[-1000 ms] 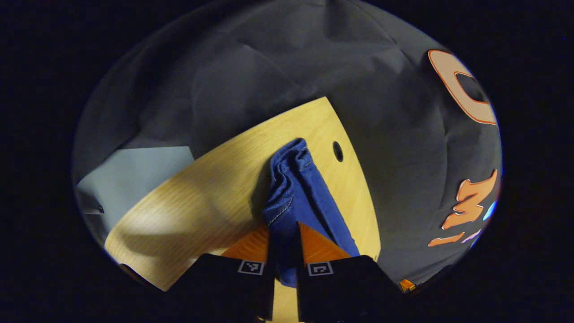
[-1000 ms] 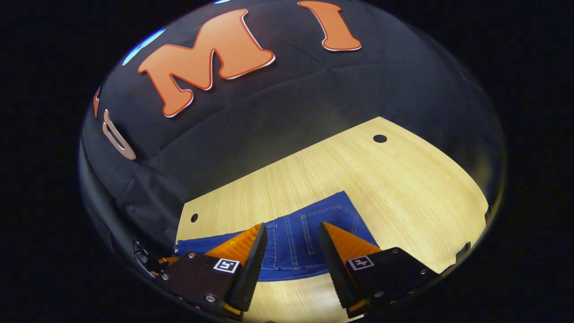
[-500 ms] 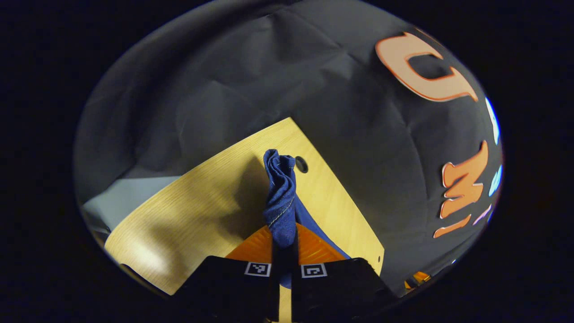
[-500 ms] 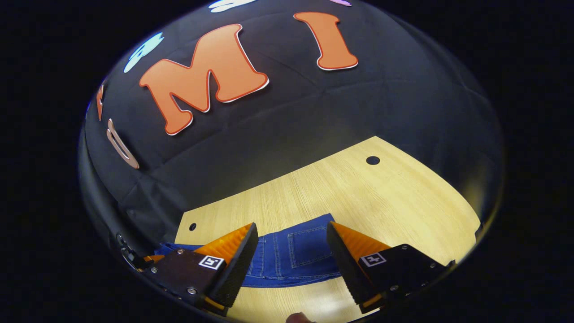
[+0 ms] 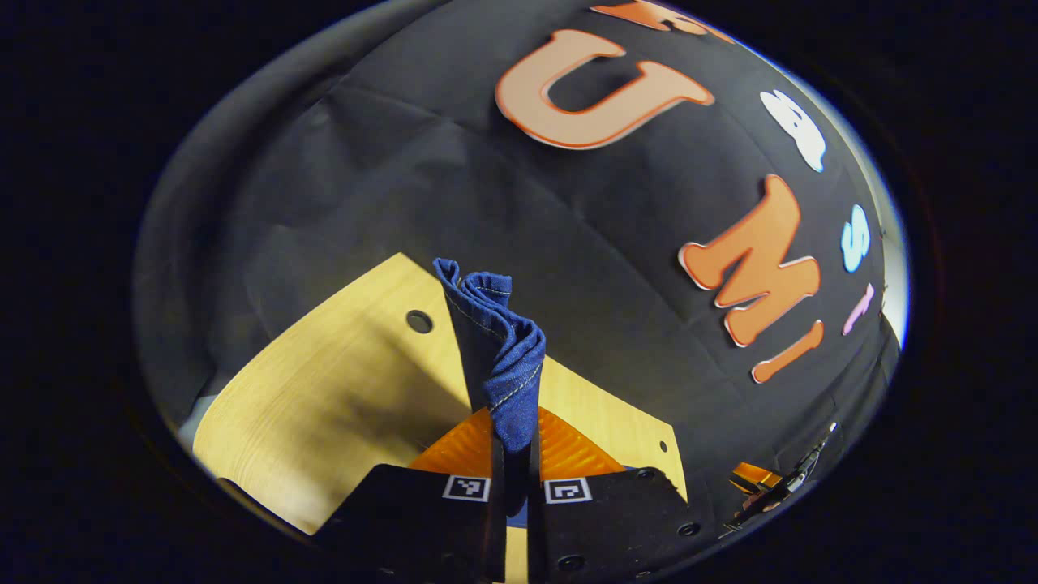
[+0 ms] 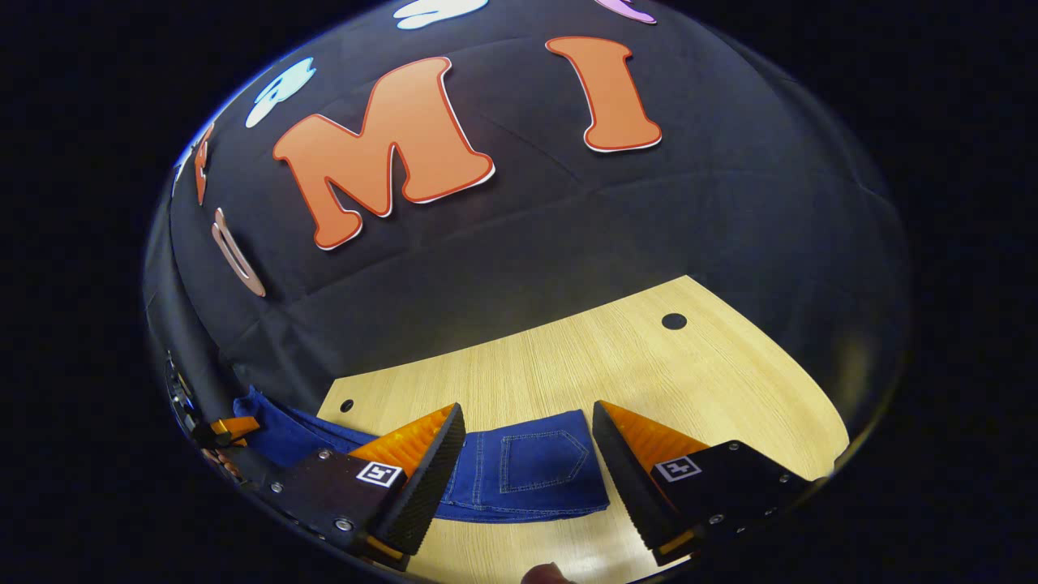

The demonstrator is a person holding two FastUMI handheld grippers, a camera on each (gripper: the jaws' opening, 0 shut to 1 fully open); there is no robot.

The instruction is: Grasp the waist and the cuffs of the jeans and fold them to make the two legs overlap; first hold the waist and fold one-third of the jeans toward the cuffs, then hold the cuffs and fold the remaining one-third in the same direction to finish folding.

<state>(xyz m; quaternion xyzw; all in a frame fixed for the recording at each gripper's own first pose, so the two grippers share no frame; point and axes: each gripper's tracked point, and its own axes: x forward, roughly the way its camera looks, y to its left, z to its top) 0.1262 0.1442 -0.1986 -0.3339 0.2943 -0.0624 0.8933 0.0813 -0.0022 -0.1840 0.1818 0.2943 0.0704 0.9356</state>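
Left hand-held gripper (image 5: pixel 513 454): its two fingers are pinching a bunched fold of the jeans (image 5: pixel 496 357) between them, the gap narrow and packed with denim. The gathered cloth is standing up from the fingertips in a rumpled column, a stitched hem edge showing at its top. This part of the jeans is sitting raised above the desk (image 5: pixel 324 389), casting a shadow on the wood to the left of the fold. A round hole (image 5: pixel 419 321) in the desk is lying just beside the top of the bunched denim, to its left.

Right hand-held gripper (image 6: pixel 527 442): fingers are standing wide apart, holding nothing. Between them, farther off, the waist end of the jeans (image 6: pixel 535 474) is lying flat on the desk (image 6: pixel 649 373), a back pocket (image 6: pixel 542 461) facing up. The denim is running off to the left behind the left-hand finger, rising off the desk edge toward the other hand-held gripper (image 6: pixel 223 430), small at the far left rim. Two holes in the desk: one (image 6: pixel 674 320) well beyond the pocket to the right, one (image 6: pixel 347 405) near the left corner, close to the denim. A fingertip (image 6: pixel 545 574) is showing at the bottom edge, below the jeans.
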